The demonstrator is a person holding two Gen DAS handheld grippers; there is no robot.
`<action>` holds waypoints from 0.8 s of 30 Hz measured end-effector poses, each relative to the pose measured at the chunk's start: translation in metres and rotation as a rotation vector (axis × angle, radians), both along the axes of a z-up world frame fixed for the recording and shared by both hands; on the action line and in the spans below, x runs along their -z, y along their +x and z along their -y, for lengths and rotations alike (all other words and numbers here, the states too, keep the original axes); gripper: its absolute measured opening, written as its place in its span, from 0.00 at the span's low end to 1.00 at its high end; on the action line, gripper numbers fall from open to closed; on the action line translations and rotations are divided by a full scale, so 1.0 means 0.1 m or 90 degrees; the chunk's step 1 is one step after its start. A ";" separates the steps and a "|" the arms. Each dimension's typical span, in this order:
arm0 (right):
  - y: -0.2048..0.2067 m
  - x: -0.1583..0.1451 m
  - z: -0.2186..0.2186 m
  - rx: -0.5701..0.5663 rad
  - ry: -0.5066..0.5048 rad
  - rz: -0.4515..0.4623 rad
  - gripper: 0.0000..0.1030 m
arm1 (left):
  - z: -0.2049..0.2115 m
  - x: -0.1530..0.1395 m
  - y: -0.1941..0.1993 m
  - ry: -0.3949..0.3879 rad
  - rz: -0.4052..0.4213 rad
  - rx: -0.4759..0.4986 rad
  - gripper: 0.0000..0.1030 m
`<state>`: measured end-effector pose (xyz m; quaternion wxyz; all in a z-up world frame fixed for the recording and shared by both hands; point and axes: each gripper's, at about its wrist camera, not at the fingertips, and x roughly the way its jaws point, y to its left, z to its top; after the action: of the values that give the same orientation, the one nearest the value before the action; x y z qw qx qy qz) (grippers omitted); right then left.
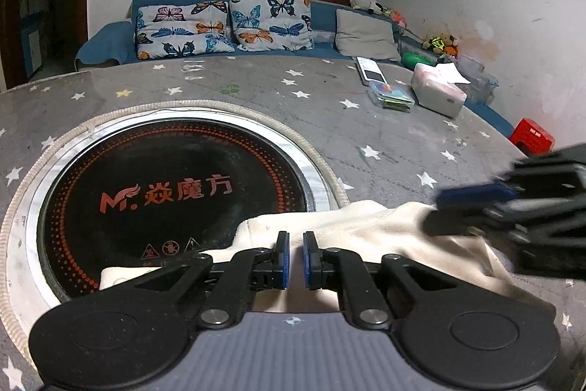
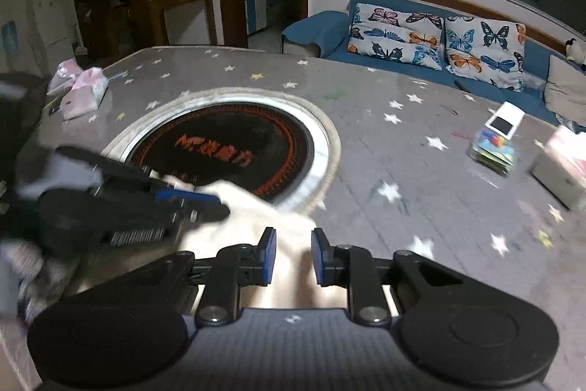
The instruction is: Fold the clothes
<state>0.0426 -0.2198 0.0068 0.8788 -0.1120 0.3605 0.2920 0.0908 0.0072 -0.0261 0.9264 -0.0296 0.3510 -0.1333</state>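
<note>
A cream-white garment lies bunched on the grey star-patterned table, partly over the round black cooktop. My left gripper hangs just above the cloth, its blue pads a narrow gap apart with nothing clearly between them. My right gripper is open, its pads on either side of a ridge of the same cloth. Each gripper shows in the other's view, blurred: the right one at the cloth's right end, the left one at its left end.
The table cover carries a white tissue box, a clear box of coloured items and a white phone-like device at the far right. Pink tissue packs lie far left. A blue sofa with butterfly cushions stands behind.
</note>
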 end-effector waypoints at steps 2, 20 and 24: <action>-0.04 0.05 0.06 0.005 -0.013 -0.005 0.19 | 0.01 0.00 -0.01 0.003 0.002 0.000 0.10; 0.04 0.23 0.49 0.079 -0.011 -0.020 0.18 | 0.09 -0.10 -0.24 0.030 0.018 0.010 0.18; -0.12 0.08 0.49 0.060 -0.005 0.002 0.18 | 0.10 -0.17 -0.48 0.029 0.029 0.034 0.19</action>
<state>0.0310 -0.2690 -0.0009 0.8916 -0.0988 0.3652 0.2487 0.0428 -0.0025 -0.0095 0.9307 0.0041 0.3335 -0.1504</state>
